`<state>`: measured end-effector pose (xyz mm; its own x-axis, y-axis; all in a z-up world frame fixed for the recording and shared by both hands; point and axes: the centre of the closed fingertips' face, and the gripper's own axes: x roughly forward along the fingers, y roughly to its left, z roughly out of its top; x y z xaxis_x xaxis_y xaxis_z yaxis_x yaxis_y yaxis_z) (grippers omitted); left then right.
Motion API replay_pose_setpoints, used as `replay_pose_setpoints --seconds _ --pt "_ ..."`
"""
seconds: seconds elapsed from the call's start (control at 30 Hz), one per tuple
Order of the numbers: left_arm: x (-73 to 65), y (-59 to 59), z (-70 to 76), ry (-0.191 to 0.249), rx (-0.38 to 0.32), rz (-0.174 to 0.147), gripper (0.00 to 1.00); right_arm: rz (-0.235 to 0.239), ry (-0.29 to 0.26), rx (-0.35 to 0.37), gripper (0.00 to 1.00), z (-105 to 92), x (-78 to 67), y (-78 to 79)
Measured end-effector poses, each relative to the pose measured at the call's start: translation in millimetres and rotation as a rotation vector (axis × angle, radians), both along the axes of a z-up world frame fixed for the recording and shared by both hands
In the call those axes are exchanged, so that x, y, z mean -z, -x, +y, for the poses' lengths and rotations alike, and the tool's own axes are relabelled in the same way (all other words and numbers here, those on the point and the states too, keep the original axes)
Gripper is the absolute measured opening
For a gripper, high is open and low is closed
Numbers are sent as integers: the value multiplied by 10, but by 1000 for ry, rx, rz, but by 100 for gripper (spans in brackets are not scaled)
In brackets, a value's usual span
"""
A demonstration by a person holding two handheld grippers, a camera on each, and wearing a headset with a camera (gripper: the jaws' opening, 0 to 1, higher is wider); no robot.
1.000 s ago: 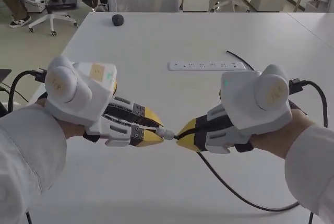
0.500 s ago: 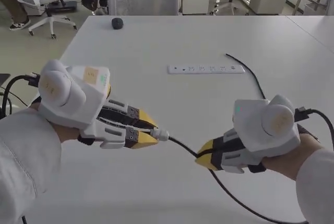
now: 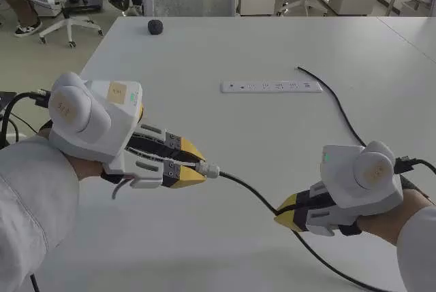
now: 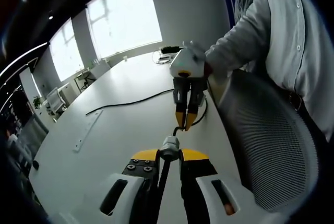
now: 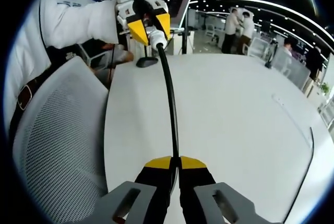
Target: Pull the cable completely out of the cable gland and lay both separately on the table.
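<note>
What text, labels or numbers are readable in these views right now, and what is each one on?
No text is legible.
Yellow sticker on the left gripper: print too blurred to read.
Power strip: markings too small to read.

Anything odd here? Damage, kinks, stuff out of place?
Nothing stands out: the left gripper grips the cable gland, the right gripper the cable, which curves smoothly between them, with no visible kinks or fraying.
</note>
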<state>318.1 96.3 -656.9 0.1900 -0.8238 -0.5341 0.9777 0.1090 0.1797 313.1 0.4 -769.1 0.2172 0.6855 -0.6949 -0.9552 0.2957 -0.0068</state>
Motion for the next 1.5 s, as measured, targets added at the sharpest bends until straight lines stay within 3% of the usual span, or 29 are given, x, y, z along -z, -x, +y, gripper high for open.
replay_pose_setpoints --seconds 0.27,0.73,0.8,0.93,1.5 --pt "-13 -13 53 1 -13 -5 15 27 46 43 0 -229 218 -11" --pt "-20 -47 96 3 -28 -6 15 53 53 56 0 -240 218 -6" --pt "-20 -58 117 4 -33 -7 15 62 27 63 3 -199 171 -13" --pt "-17 -66 144 2 -38 -7 15 66 3 86 25 -127 85 -50" --pt "-20 -54 118 2 -33 -8 15 -19 -124 -13 37 375 -590 -46"
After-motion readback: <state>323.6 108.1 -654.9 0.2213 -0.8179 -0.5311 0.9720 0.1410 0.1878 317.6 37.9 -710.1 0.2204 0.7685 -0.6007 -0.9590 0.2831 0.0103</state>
